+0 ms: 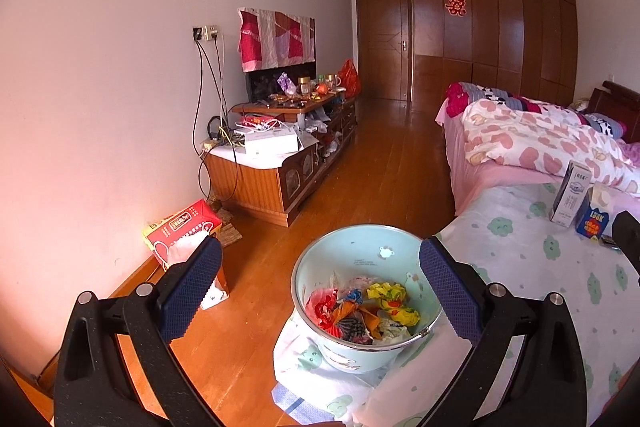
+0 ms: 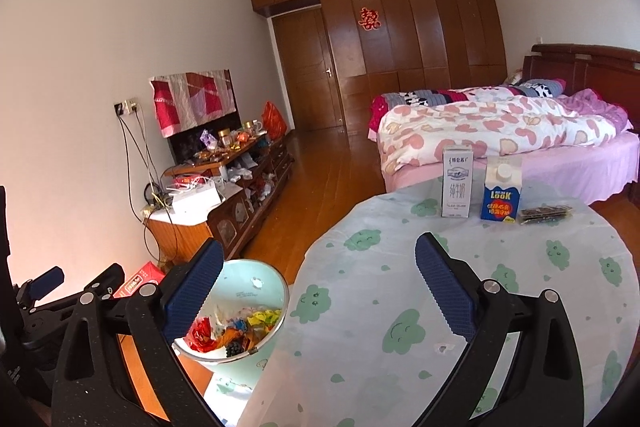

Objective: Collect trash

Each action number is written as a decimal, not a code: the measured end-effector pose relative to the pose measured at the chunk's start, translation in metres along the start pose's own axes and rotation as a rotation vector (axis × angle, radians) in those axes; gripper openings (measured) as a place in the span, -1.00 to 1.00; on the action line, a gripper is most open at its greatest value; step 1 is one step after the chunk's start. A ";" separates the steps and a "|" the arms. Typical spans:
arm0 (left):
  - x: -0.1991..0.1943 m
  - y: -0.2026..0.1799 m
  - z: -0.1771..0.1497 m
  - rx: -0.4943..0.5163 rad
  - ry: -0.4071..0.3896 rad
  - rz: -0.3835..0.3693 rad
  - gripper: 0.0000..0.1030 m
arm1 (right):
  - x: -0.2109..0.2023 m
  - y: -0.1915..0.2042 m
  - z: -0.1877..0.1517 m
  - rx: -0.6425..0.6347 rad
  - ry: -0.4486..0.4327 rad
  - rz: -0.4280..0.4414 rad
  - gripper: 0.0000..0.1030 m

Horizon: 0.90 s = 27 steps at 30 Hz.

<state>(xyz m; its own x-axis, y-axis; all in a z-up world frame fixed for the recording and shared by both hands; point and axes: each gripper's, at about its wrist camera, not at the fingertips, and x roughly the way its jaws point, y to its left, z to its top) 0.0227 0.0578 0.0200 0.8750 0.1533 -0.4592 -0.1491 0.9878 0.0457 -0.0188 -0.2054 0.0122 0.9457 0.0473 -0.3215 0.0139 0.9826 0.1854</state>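
At the surface's [image 2: 400, 267] far edge stand a white carton [image 2: 457, 182], blue carton [image 2: 501, 189] and wrapper [image 2: 545, 214]; both grippers, left [image 1: 320, 291] and right [image 2: 316, 291], gape empty, so I judge the right reaches next, then drops into the bin [image 1: 320, 251].

A bin [image 2: 256, 287] stands on the floor [image 2: 320, 187] just left of the tabletop [image 2: 400, 267], with wrappers [image 1: 360, 311] in it. At the tabletop's far edge stand two cartons [image 2: 457, 181] side by side, a packet [image 2: 546, 214] to their right. The bed [image 2: 500, 131] lies behind.
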 end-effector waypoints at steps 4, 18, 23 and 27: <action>-0.010 0.000 0.004 0.000 -0.027 -0.014 0.88 | -0.007 -0.002 0.005 0.009 -0.023 -0.010 0.87; -0.016 -0.003 0.004 0.007 -0.044 -0.016 0.88 | -0.017 -0.002 0.011 0.015 -0.030 -0.012 0.87; -0.016 -0.002 0.004 0.010 -0.045 -0.017 0.88 | -0.019 -0.001 0.010 0.018 -0.033 -0.012 0.87; -0.016 -0.002 0.004 0.008 -0.045 -0.016 0.88 | -0.018 -0.002 0.010 0.017 -0.033 -0.012 0.87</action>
<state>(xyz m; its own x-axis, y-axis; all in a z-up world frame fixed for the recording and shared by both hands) 0.0111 0.0530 0.0311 0.8972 0.1384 -0.4193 -0.1314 0.9903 0.0457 -0.0327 -0.2100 0.0267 0.9555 0.0290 -0.2935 0.0308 0.9799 0.1973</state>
